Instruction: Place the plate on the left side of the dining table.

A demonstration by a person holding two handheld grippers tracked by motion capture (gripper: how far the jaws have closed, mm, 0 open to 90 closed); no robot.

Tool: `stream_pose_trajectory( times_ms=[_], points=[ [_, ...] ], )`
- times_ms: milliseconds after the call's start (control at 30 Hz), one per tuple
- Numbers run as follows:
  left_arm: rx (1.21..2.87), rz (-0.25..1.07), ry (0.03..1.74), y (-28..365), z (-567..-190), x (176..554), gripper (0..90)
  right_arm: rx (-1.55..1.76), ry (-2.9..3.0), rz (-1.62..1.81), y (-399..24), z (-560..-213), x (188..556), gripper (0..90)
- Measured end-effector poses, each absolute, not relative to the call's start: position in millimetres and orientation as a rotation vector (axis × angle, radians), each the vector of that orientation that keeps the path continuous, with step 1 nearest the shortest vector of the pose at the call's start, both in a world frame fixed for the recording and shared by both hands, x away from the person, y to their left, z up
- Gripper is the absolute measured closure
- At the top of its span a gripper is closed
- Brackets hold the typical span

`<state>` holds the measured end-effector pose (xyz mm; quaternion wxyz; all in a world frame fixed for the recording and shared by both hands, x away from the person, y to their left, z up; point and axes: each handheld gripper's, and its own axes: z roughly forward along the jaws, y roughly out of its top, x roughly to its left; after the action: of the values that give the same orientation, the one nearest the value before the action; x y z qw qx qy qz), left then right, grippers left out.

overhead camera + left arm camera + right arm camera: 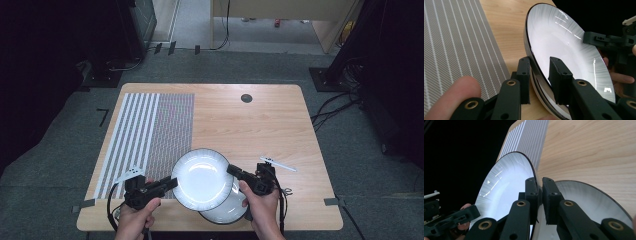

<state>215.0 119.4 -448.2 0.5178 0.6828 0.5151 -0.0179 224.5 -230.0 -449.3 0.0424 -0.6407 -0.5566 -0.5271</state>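
High view: the upper plate (202, 179), white w/ a dark rim, sits low centre of the frame, held off the table (260, 130) between both grippers. It overlaps a second plate (231, 209) lying flat on the wood just below and right of it, near the table's front edge.

Left gripper (172, 183) comes in from lower left and is clamped on the upper plate's left rim. In the left gripper view its jaws straddle that rim (537, 68), one jaw on the underside and one on the white face, the plate tilted up toward the upper right of the frame; the second plate's rim shows beneath it, low in the frame. A fingertip (451, 96) is in the lower left corner of that view.

Right gripper (231, 170) comes in from lower right and is clamped on the upper plate's right rim. In the right gripper view the jaws pinch the thin dark edge (537, 192) tight, w/ hardly any gap; the upper plate (504, 185) fills the left-centre, the second plate (589, 202) lies flat at right on the wood.

Striped mat (147, 137) covers the left part of the table, touching the upper plate's outline at its upper left in the high view. Small dark round disc (246, 98) sits upper centre of the tabletop, well apart from the plates. Each hand (261, 210) grips its gripper at the bottom of the frame.
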Motion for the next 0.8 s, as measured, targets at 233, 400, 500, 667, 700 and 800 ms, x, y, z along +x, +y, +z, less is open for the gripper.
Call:
stream_pose_trajectory(
  times_ms=[233,400,500,667,700,800],
  points=[
    [1.631,-0.007,1.235,136.3,-429.4,224.5,71.7,-1.929,-1.696,-1.628,-213.8,-436.9,238.6,84.1],
    [1.626,0.022,1.252,148.6,-421.6,230.6,72.3,-1.908,-1.702,-1.627,-199.4,-428.6,248.9,84.1],
    [1.627,0.031,1.262,155.3,-418.8,234.4,72.8,-1.899,-1.719,-1.626,-191.1,-423.9,254.9,84.0],
    [1.608,0.039,1.273,164.4,-415.2,239.2,72.9,-1.889,-1.724,-1.617,-181.5,-419.8,263.2,84.1],
    [1.603,0.04,1.277,167.4,-414.2,240.8,72.9,-1.887,-1.722,-1.612,-179.1,-419.1,265.3,84.1],
    [1.592,0.042,1.286,174.6,-411.7,244.5,72.9,-1.876,-1.718,-1.6,-172.0,-417.6,271.9,84.1]
  ],
)
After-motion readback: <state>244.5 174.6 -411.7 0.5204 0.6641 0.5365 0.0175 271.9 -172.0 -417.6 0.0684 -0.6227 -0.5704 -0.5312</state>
